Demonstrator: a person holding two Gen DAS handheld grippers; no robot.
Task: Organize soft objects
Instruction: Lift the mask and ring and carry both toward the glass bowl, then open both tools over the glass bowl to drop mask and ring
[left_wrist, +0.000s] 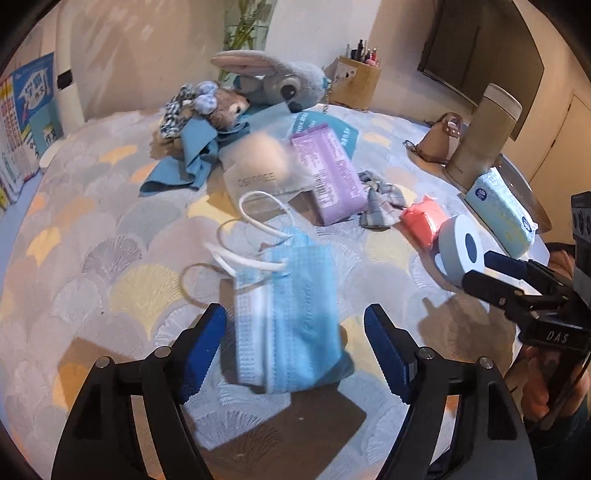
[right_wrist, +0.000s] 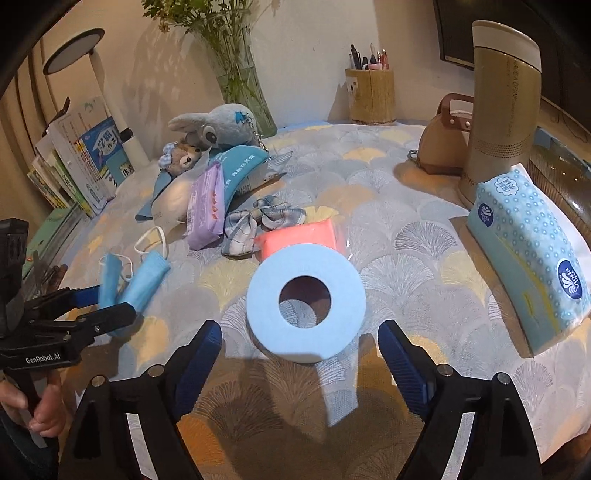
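I am holding both tools over the patterned tablecloth (right_wrist: 424, 236) with nothing gripped. The left gripper (left_wrist: 295, 354) is standing spread, its blue pads either side of the blue face masks (left_wrist: 288, 314) but clear of them; the masks are lying loose on the cloth, blurred in the left wrist view, ear loops trailing toward the far pile. The right gripper (right_wrist: 301, 354) is likewise spread, its pads flanking the near edge of the blue paper roll (right_wrist: 306, 302) without pressing it. The roll is tilting on its side, its hole facing the camera, touching the pink packet (right_wrist: 306, 236) behind it.

Risks I am noting:
- The masks are stacked and slippery; a pinch on one edge is likely lifting only the top one, and a loop could snag the clear pouch (left_wrist: 258, 162) nearby.
- The roll is resting on its curved side, so an off-centre squeeze could send it rolling toward the tissue pack (right_wrist: 528, 251) or crush its soft wall.
- The two tools are working close together; I am watching for a collision.
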